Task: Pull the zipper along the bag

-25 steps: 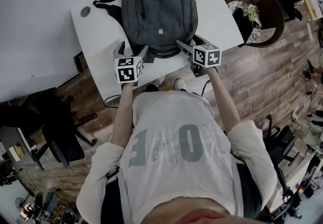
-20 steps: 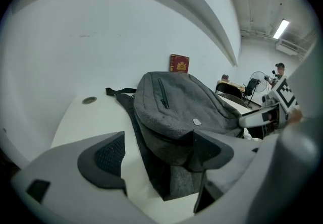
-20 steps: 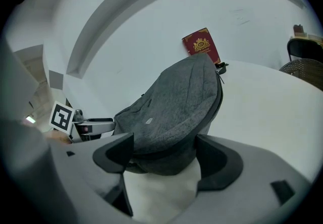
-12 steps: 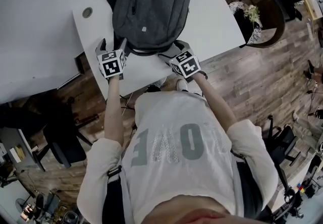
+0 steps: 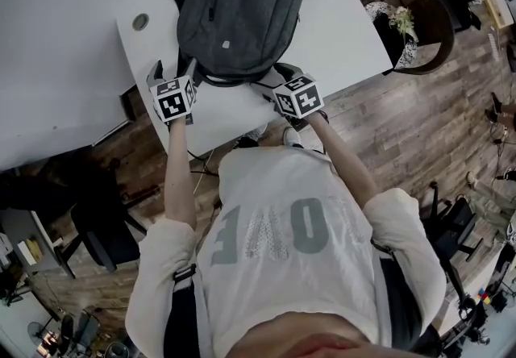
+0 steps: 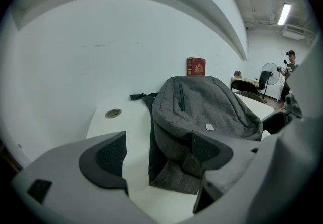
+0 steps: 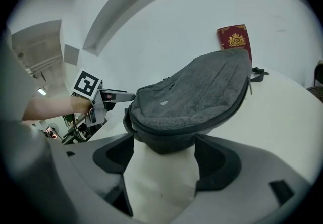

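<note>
Left gripper (image 6: 157,155) has its jaws wide apart, holding nothing; the near corner of the gray backpack (image 6: 202,109) lies just ahead, between them. Right gripper (image 7: 164,155) is likewise spread and empty, with the backpack's bottom end just beyond its tips. The backpack lies flat on the white table (image 5: 347,26), stretching away from both grippers.
</note>
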Demonstrator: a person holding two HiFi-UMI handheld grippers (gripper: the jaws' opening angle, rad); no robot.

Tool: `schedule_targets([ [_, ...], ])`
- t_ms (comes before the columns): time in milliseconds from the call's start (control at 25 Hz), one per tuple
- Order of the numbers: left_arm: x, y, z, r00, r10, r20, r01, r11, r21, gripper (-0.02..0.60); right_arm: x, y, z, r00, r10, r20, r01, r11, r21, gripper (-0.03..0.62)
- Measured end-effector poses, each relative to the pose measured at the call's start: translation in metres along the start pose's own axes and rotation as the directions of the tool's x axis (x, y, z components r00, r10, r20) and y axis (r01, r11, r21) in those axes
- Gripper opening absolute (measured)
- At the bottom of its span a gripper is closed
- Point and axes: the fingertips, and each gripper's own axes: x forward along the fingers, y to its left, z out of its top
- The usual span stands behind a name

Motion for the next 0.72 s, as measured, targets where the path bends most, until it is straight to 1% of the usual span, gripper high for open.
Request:
schedule_targets([
  [40,-0.003,0.001,0.005,1.000,0.007,0.009,-0.007,1.000,-0.015,0.390,-0.005,-0.005,0.003,1.000,-0.014,0.016,0.014,1.000,0.003,0.383],
  [120,-0.010,-0.001,0.022,0.999,0.011,0.053,-0.009,0.999,-0.040,0.390,-0.020,-0.022,0.012,0.997,-0.065,0.053,0.065,0.998,-0.007,0.382],
  [160,-0.014,-0.004,0.034,0.997,0.007,0.080,-0.004,0.999,-0.033,0.390,-0.029,-0.033,0.017,0.993,-0.099,0.071,0.101,0.995,-0.021,0.382],
  [200,-0.017,-0.010,0.045,0.995,-0.007,0.102,0.008,1.000,-0.012,0.390,-0.038,-0.046,0.023,0.987,-0.137,0.086,0.141,0.989,-0.041,0.382],
  [280,-0.017,-0.029,0.061,0.990,-0.072,0.118,0.067,0.997,0.046,0.388,-0.053,-0.072,0.034,0.971,-0.211,0.109,0.221,0.972,-0.084,0.382],
  [360,-0.013,-0.053,0.065,0.984,-0.150,0.095,0.142,0.986,0.081,0.387,-0.064,-0.096,0.047,0.954,-0.273,0.124,0.288,0.949,-0.129,0.382],
  [440,-0.006,-0.073,0.063,0.978,-0.192,0.079,0.184,0.978,0.097,0.379,-0.072,-0.114,0.063,0.936,-0.324,0.140,0.346,0.921,-0.177,0.382],
  [560,0.006,-0.099,0.053,0.972,-0.229,0.043,0.221,0.966,0.137,0.377,-0.073,-0.141,0.081,0.912,-0.385,0.142,0.409,0.873,-0.266,0.382],
  [640,0.016,-0.112,0.037,0.969,-0.246,-0.007,0.244,0.957,0.156,0.377,-0.067,-0.157,0.084,0.903,-0.414,0.116,0.428,0.840,-0.335,0.382],
  [720,0.024,-0.118,0.019,0.966,-0.251,-0.058,0.257,0.954,0.156,0.378,-0.060,-0.171,0.081,0.895,-0.439,0.075,0.431,0.809,-0.399,0.382],
])
